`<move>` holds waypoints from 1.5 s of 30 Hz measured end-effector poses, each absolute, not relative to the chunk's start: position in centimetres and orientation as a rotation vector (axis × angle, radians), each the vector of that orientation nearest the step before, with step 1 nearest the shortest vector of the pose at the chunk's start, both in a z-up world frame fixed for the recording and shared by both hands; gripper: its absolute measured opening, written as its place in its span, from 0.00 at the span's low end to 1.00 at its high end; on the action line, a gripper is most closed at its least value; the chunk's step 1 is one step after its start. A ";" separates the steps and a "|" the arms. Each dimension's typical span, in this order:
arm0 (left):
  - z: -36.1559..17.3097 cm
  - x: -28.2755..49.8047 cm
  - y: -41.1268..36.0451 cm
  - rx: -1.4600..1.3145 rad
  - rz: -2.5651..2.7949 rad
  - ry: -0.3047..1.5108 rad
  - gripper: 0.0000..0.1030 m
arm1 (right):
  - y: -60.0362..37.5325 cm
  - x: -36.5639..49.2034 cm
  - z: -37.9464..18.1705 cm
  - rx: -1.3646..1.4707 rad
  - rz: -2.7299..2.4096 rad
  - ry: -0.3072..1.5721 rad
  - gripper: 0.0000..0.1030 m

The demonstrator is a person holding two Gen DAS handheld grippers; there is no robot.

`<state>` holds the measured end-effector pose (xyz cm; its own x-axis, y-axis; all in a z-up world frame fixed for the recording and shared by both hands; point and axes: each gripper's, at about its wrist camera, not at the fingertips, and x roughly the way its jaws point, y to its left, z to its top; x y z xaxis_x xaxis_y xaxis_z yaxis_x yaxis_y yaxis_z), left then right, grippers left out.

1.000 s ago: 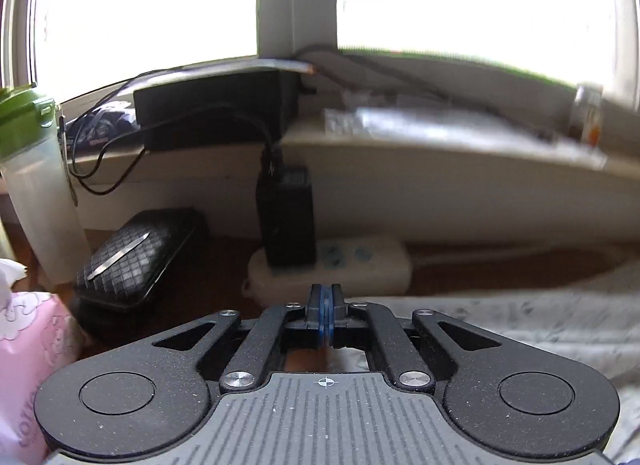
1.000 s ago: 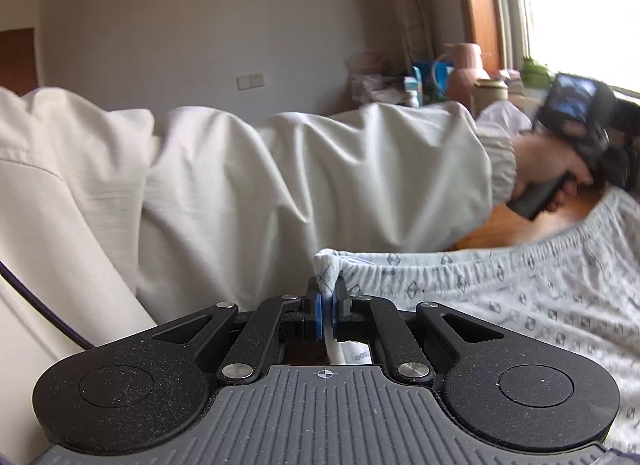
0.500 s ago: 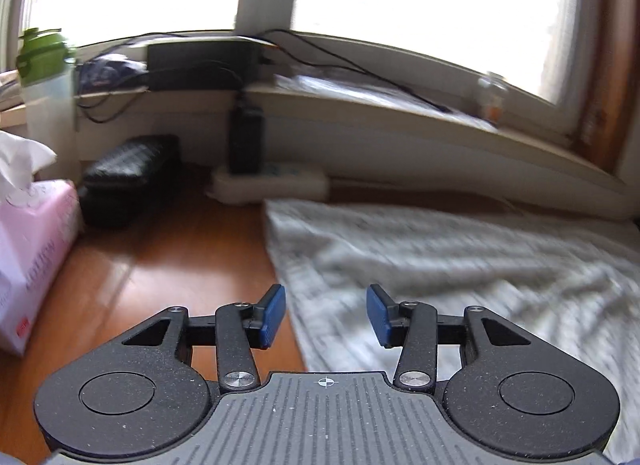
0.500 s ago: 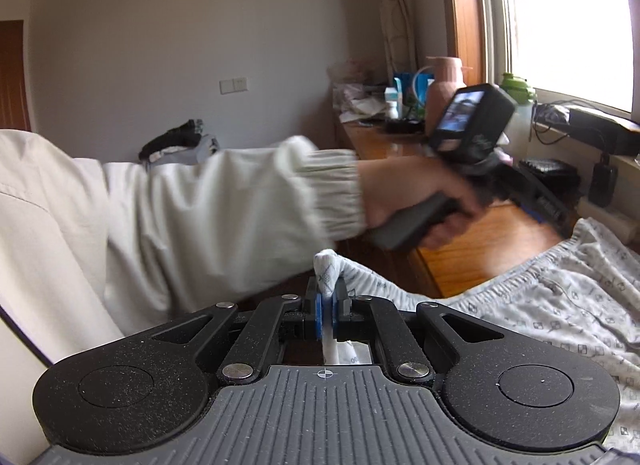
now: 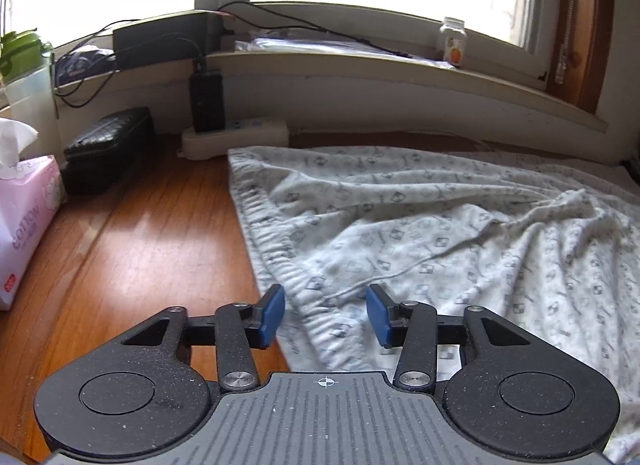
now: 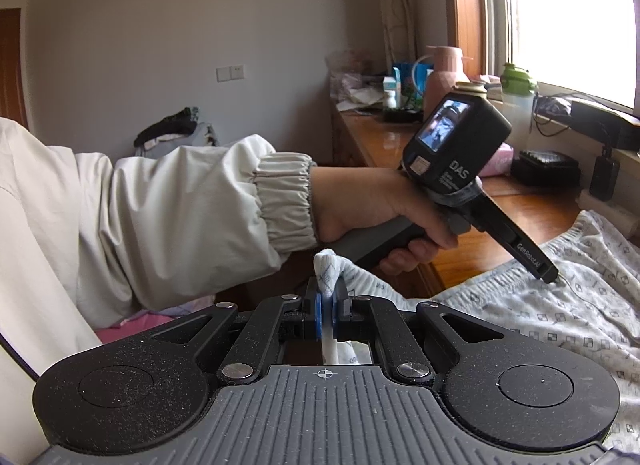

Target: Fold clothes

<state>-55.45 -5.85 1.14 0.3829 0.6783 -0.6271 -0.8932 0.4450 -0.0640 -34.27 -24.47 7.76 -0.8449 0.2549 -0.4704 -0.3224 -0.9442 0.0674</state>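
Note:
A pale patterned garment point(image 5: 440, 241) with an elastic waistband lies spread and wrinkled on the wooden table point(image 5: 140, 233). My left gripper point(image 5: 326, 315) is open just above the near waistband edge, its blue pads point(image 5: 272, 315) on either side of the fabric without closing on it. In the right wrist view my right gripper point(image 6: 329, 315) is shut on a bunched corner of the garment point(image 6: 328, 269), which pokes up between the pads. The left gripper point(image 6: 548, 275) shows there too, held by a hand point(image 6: 372, 209) in a cream sleeve, its tip over the garment.
A pink tissue pack point(image 5: 24, 225), a black case point(image 5: 108, 149), a white power strip point(image 5: 236, 137) with a black adapter and a green-lidded bottle point(image 5: 28, 89) stand at the table's far left. A windowsill point(image 5: 360, 65) with cables and a small jar runs behind.
My left gripper went from shut near the power strip to open, and pulled back and down to the near waistband edge. My right gripper stayed shut on the garment corner.

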 end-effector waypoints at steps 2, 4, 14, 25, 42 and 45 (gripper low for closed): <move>0.9 -55.2 -5.8 -0.421 1.042 0.582 0.45 | -24.4 -34.2 7.8 -0.668 2.750 0.204 0.06; 1.0 -55.4 -5.6 -0.436 1.043 0.572 0.44 | -24.3 -34.2 7.8 -0.664 2.749 0.200 0.06; 4.6 -57.4 -8.6 -0.383 1.020 0.569 0.02 | -24.6 -33.9 8.6 -0.624 2.770 0.172 0.06; 3.3 -57.7 -7.2 -0.370 1.082 0.502 0.49 | -24.0 -34.0 9.0 -0.630 2.758 0.121 0.06; 0.4 -57.3 -3.3 -0.395 1.090 0.595 0.44 | -17.5 -32.4 14.5 -0.767 2.513 -0.226 0.06; 0.5 -57.3 -3.3 -0.397 1.091 0.595 0.44 | -16.4 -32.2 15.2 -0.783 2.470 -0.271 0.06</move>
